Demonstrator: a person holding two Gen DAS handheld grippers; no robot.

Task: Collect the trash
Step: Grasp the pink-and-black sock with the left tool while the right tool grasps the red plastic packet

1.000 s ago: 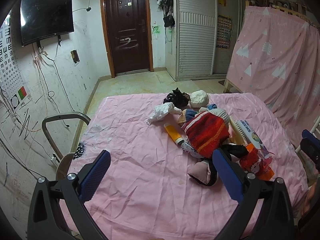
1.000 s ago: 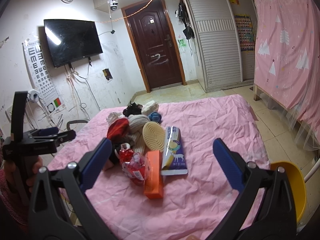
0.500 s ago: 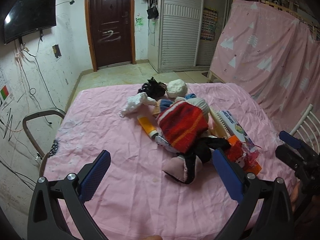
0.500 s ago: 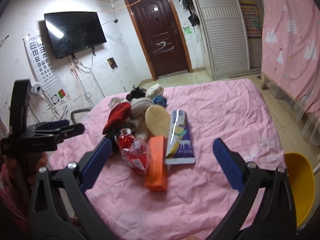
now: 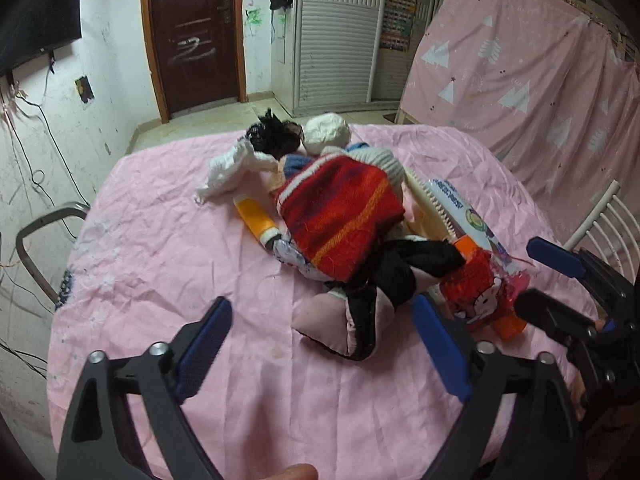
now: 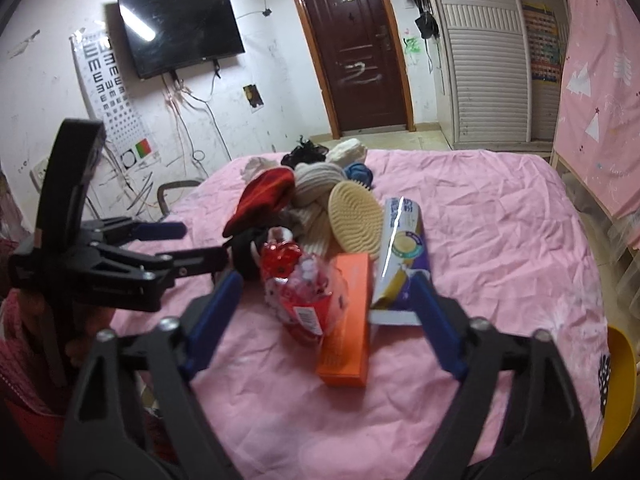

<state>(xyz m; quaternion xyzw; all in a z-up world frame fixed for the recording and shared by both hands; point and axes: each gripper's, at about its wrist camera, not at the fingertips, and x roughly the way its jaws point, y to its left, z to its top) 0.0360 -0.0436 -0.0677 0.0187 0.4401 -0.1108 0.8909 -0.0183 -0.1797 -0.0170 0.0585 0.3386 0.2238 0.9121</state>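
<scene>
Both hand-held grippers, left (image 5: 320, 354) and right (image 6: 326, 320), hover with jaws spread wide and empty over the near edge of the pink-sheeted bed (image 5: 168, 248). Only the right view shows the orange box (image 6: 346, 320), red snack packet (image 6: 298, 292) and purple packet (image 6: 402, 252) fully. Only the left view shows the crumpled white tissue (image 5: 232, 172) and orange tube (image 5: 256, 220) behind the red knit hat (image 5: 340, 216), mid-bed.

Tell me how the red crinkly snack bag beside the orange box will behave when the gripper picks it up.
The red snack bag looks like thin glossy film, so it will probably crumple and may slip. It seems light. It leans on the orange box, which may shift.
</scene>
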